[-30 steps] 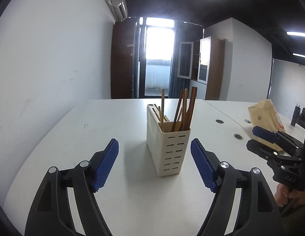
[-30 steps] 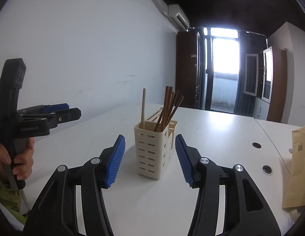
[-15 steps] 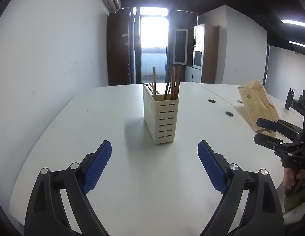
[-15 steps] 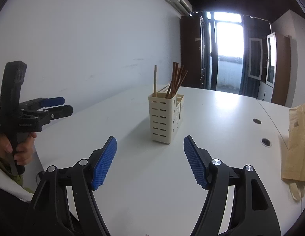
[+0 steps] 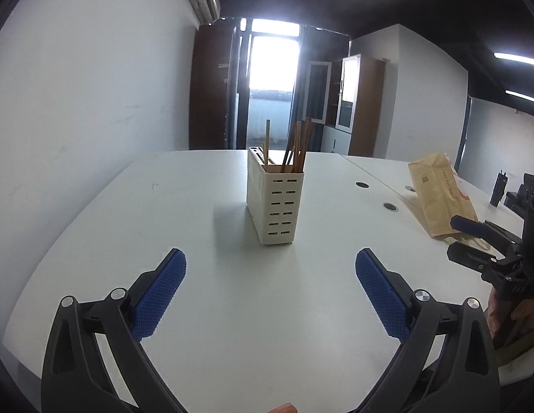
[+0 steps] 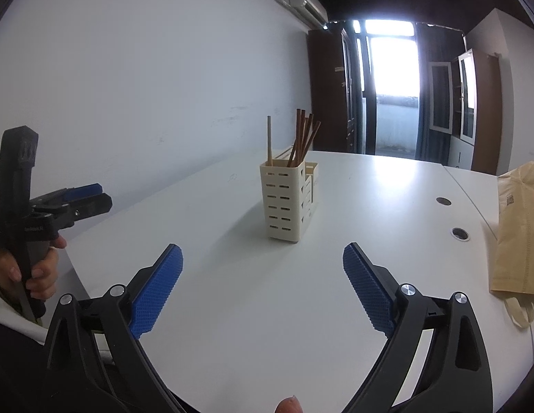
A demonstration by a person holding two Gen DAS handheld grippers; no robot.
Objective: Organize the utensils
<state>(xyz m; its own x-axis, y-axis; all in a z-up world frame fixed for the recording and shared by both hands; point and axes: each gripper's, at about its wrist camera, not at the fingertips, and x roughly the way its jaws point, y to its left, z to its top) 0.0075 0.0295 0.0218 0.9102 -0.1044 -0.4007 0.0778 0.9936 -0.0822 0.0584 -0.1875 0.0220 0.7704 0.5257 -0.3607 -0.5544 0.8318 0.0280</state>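
Observation:
A cream slotted utensil holder (image 5: 275,203) (image 6: 289,201) stands upright on the white table (image 5: 184,213). It holds several brown chopsticks (image 5: 296,146) (image 6: 305,139) and one pale stick (image 6: 269,141). My left gripper (image 5: 270,261) sits back from the holder, its jaws still opening with nothing between them. My right gripper (image 6: 263,256) is also back from the holder, jaws opening and empty. Each gripper appears side-on in the other's view, the right one (image 5: 473,241) at the right edge and the left one (image 6: 74,199) at the left edge.
A brown paper bag (image 5: 439,196) (image 6: 518,227) lies on the table to the right. Two round cable holes (image 6: 459,234) sit between the bag and the holder. A white wall runs along the left. A hand (image 6: 33,268) grips the left tool's handle.
Both grippers pulled back from the holder, which had stood between each pair of jaws, and both sets of jaws widened. The holder stayed upright in place.

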